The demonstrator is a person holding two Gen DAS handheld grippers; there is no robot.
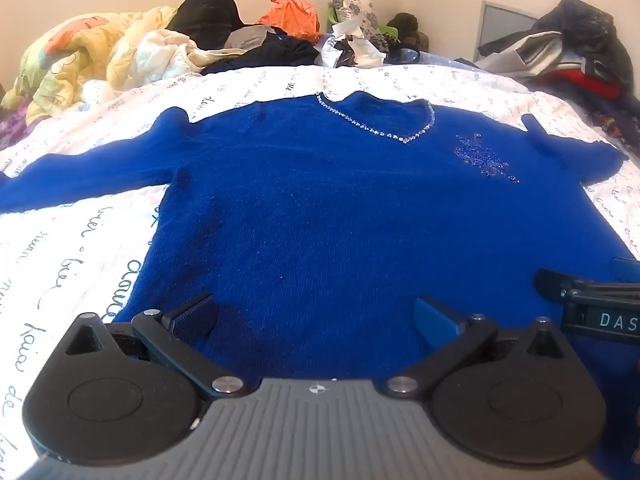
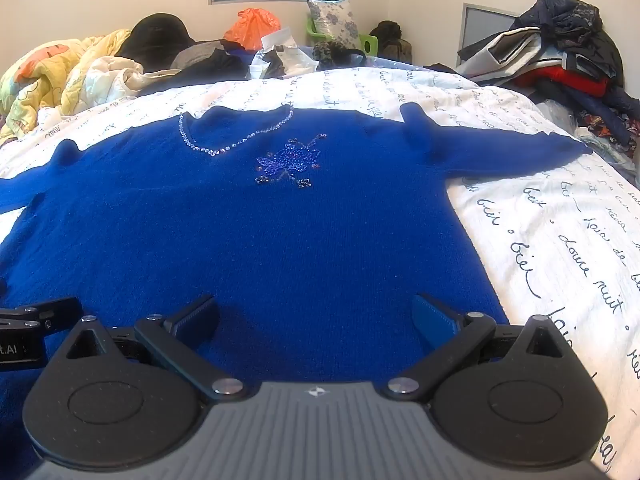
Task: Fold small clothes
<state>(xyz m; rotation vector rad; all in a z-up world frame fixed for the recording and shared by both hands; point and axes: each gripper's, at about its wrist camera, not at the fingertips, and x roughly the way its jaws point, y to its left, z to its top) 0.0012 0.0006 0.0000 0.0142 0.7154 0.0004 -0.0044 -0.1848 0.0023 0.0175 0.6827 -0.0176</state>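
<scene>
A royal blue knit sweater (image 1: 320,208) lies flat, front up, on the bed, sleeves spread to both sides; it also shows in the right wrist view (image 2: 248,232). It has a rhinestone neckline (image 1: 380,130) and a beaded flower motif (image 2: 288,162) on the chest. My left gripper (image 1: 314,316) is open and empty over the sweater's bottom hem, left of centre. My right gripper (image 2: 316,316) is open and empty over the hem further right. Each gripper's edge shows in the other's view.
The sweater rests on a white bedcover with dark script (image 2: 560,240). A yellow quilt (image 1: 72,56) is bunched at the far left. Piled clothes and an orange bag (image 1: 292,12) lie along the far edge; a heap of dark clothes (image 2: 568,52) sits at the far right.
</scene>
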